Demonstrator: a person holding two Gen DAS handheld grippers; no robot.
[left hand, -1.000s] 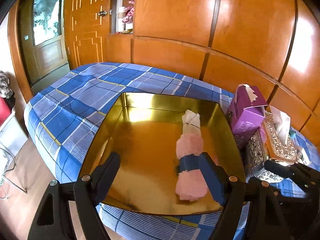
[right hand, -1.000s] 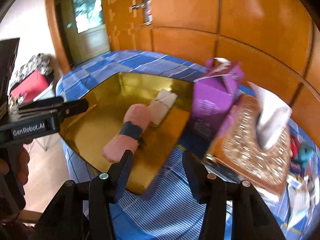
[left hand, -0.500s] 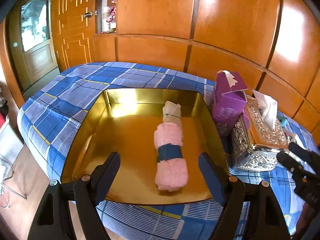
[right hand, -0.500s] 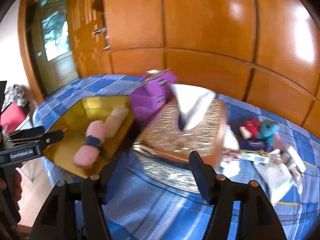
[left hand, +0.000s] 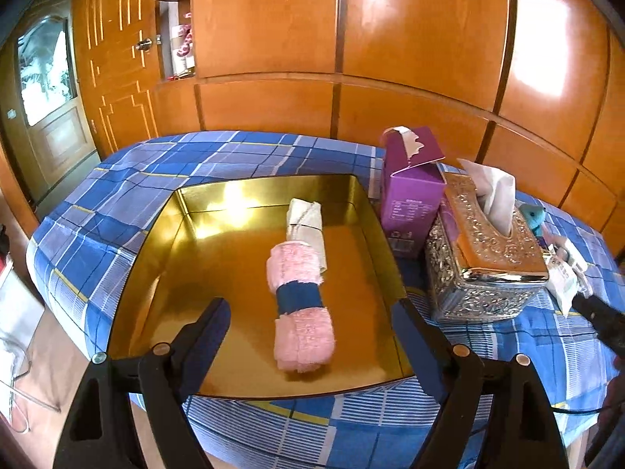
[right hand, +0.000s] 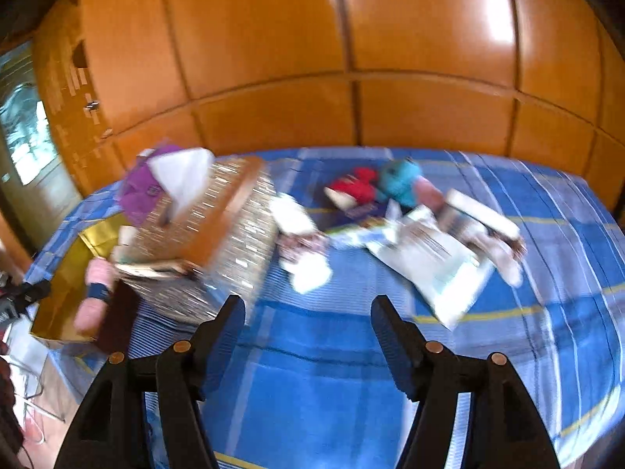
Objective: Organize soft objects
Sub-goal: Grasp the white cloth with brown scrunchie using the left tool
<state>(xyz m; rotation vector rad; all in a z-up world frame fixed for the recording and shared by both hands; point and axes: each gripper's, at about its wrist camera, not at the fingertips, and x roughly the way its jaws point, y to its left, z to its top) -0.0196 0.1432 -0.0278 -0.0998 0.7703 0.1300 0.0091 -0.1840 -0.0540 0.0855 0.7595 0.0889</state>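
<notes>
Swinging my right gripper (right hand: 308,336), spread and empty, toward the red plush (right hand: 357,189) and teal plush (right hand: 402,181) at twelve o'clock, I could snag the paper packets (right hand: 433,262) instead. My left gripper (left hand: 310,336) is opening, empty, above the gold tray (left hand: 156,242), which holds the pink roll (left hand: 300,301).

Pink rolled towel (left hand: 300,305) in gold tray (left hand: 156,242)

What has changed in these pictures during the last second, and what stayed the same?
The right gripper swung away from the gold tray toward the red and teal soft toys, its jaws wider, holding nothing. The left gripper shifted a little and is opening, also empty. The pink roll and cream roll stayed in the tray.
</notes>
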